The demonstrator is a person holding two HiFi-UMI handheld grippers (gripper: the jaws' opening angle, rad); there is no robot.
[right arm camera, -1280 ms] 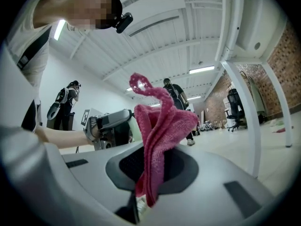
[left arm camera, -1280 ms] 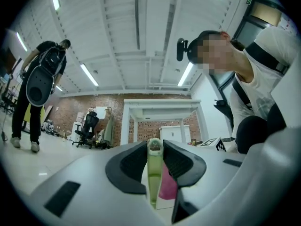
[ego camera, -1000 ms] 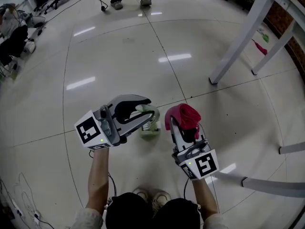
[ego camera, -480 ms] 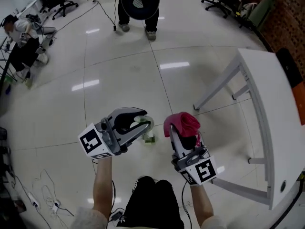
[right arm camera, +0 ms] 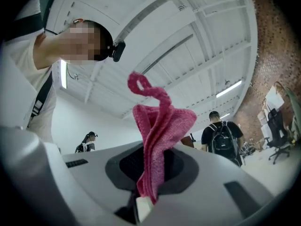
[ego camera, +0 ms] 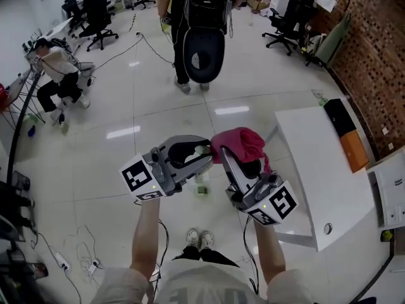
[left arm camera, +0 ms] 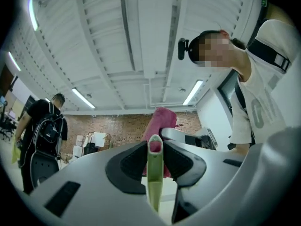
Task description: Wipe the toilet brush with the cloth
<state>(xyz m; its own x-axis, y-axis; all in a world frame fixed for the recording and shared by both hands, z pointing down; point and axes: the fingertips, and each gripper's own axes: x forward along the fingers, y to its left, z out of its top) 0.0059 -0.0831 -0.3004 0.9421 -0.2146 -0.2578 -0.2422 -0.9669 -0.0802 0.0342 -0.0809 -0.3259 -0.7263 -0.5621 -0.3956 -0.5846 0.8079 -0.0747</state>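
Change — left gripper (ego camera: 204,155) and right gripper (ego camera: 236,163) stood higher above floor (ego camera: 95,157) than before | left pinched one brush (left arm camera: 154,185) | right pinched one cloth (right arm camera: 157,135) | grippers: two

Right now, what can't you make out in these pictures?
The toilet brush: left gripper view shows only its green handle gripped in the left claw; the claw's own body hides the rest, bristles included.
The pink cloth: right gripper view, its lower end is buried inside the right claw.
A dark thing and an orange thing on the white table: head view, too small to name.
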